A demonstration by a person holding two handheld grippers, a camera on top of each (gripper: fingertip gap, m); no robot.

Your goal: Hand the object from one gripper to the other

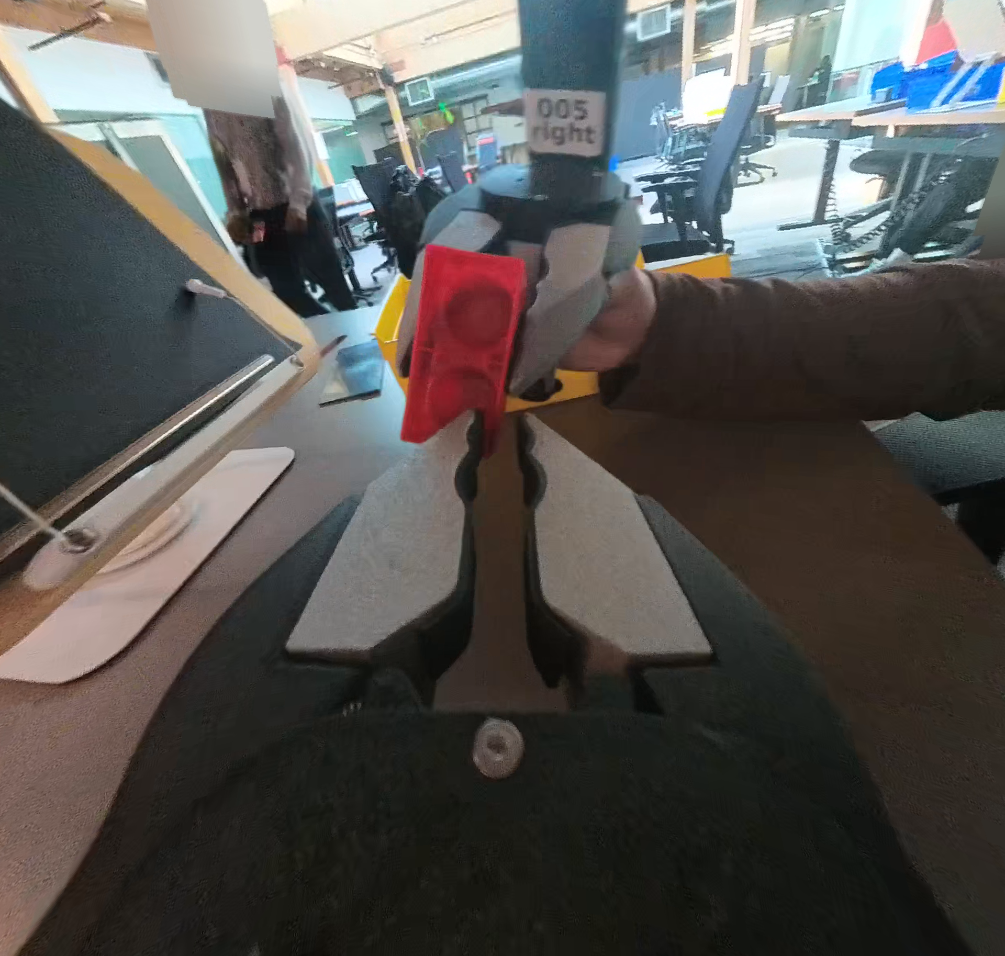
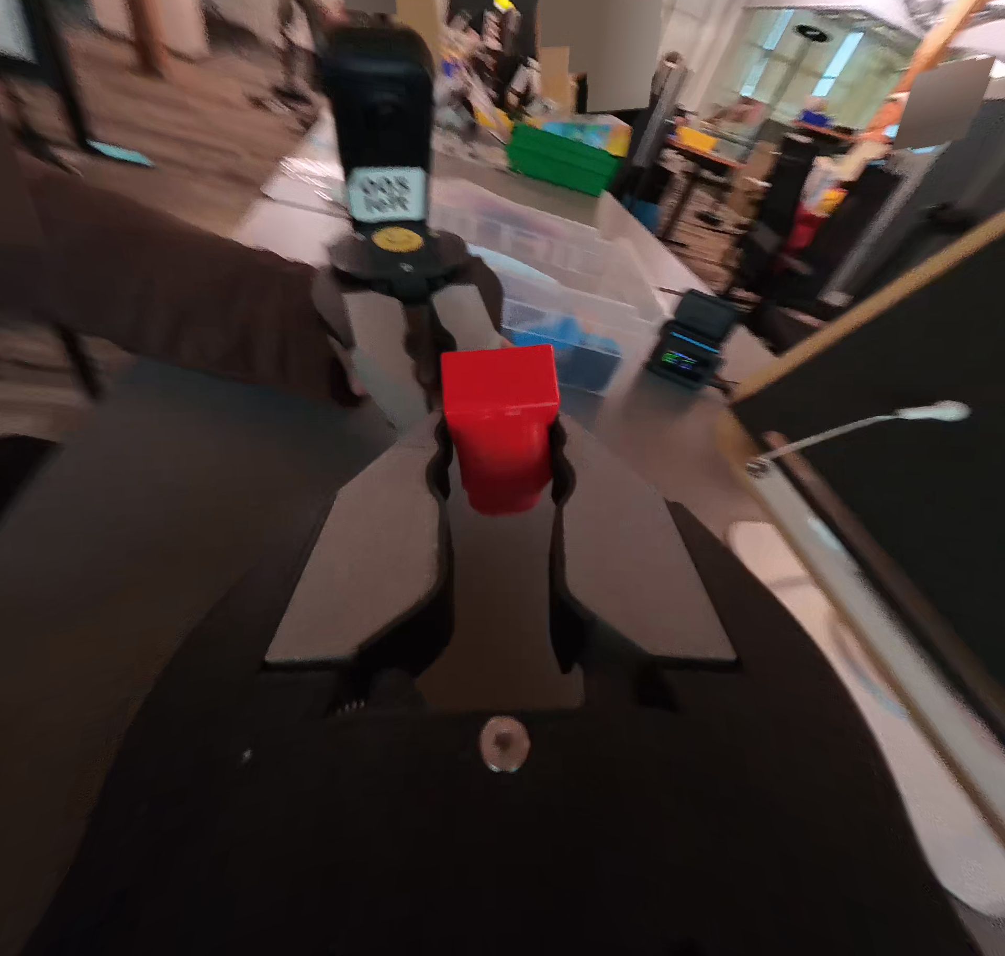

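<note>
A red two-stud brick (image 2: 499, 402) is clamped between the fingertips of my right gripper (image 2: 500, 430), held in the air above the dark desk (image 1: 707, 522). In the left wrist view the brick (image 1: 462, 343) shows its hollow underside, with my right gripper (image 1: 467, 343) shut around it. My left gripper (image 1: 497, 430) has a narrow gap between its fingers. Its tips are at the brick's lower edge, and one brick corner overlaps the left fingertip (image 1: 472, 443). From the right wrist view my left gripper (image 2: 432, 386) points at the brick's left side.
A monitor (image 1: 109, 304) on a silver stand (image 1: 136, 560) is close on the left; it also shows in the right wrist view (image 2: 897, 440). A yellow bin (image 1: 565, 386) sits behind the grippers. A sleeved arm (image 1: 816, 343) reaches in from the right. A clear plastic box (image 2: 554, 310) and a small black device (image 2: 690, 343) stand on the desk. The grippers are tip to tip, or close to it.
</note>
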